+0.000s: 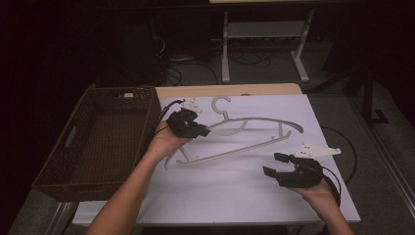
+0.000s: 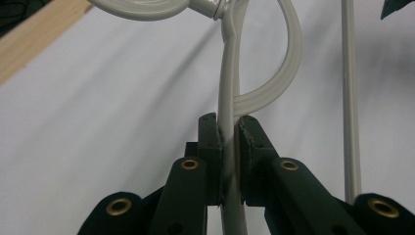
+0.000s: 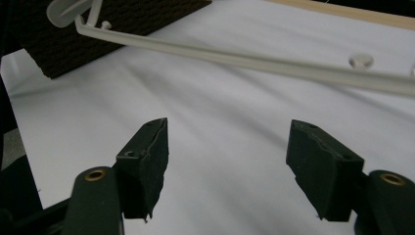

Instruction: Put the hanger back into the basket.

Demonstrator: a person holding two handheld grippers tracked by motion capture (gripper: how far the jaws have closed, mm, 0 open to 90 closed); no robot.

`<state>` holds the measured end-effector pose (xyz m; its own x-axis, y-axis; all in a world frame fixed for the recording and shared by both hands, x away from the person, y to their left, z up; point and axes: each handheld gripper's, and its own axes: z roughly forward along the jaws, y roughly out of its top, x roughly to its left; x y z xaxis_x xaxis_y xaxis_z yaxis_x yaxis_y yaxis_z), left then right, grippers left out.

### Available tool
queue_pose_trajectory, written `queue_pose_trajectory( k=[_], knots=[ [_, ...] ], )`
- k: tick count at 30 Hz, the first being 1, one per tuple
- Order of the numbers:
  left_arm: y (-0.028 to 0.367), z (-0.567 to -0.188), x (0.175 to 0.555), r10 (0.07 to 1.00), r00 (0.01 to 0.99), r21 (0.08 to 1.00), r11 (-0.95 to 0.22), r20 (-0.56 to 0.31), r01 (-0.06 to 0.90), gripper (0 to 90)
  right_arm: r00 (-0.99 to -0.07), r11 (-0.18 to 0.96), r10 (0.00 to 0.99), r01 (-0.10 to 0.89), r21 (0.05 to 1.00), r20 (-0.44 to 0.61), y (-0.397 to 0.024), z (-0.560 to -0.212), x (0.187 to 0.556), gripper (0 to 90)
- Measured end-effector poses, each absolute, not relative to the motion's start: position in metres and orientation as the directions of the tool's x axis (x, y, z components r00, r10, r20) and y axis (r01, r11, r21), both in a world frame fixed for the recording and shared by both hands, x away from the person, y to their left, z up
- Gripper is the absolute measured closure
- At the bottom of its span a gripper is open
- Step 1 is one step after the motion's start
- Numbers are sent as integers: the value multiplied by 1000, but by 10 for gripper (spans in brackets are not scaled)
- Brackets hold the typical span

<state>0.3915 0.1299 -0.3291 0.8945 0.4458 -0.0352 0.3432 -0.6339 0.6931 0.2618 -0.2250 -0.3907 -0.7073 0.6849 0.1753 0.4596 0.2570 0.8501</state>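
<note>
Nearest me, my right hand-held gripper (image 1: 272,164) hovers near the surface's (image 1: 235,191) front right corner, its jaws spread wide with nothing between them. My left hand-held gripper (image 1: 201,131) is clamped on the upper arm of the pale grey plastic clothes hanger (image 1: 254,132), which sits mid-surface beside the brown woven basket (image 1: 98,142) at the left edge.

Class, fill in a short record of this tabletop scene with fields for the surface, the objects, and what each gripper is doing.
Surface: table covered with a white cloth
Hanger: pale plastic hanger over the cloth, hook pointing to the far side
Basket: brown woven basket at the left edge, nothing seen inside
Left gripper: left gripper shut on the hanger's upper arm near the neck
Right gripper: right gripper open, holding nothing, near side of the hanger's bottom bar
</note>
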Motion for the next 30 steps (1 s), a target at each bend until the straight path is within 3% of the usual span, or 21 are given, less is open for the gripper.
queue_pose_trajectory(
  k=[16, 30],
  knots=[
    [188, -278, 382, 533, 846, 711, -599, 9, 370, 824, -710, 261, 685, 445, 857, 160, -226, -393, 260, 249],
    [261, -260, 374, 647, 762, 726, -538, 30, 428, 824, -705, 267, 691, 455, 849, 161, -225, -394, 261, 249]
  ],
)
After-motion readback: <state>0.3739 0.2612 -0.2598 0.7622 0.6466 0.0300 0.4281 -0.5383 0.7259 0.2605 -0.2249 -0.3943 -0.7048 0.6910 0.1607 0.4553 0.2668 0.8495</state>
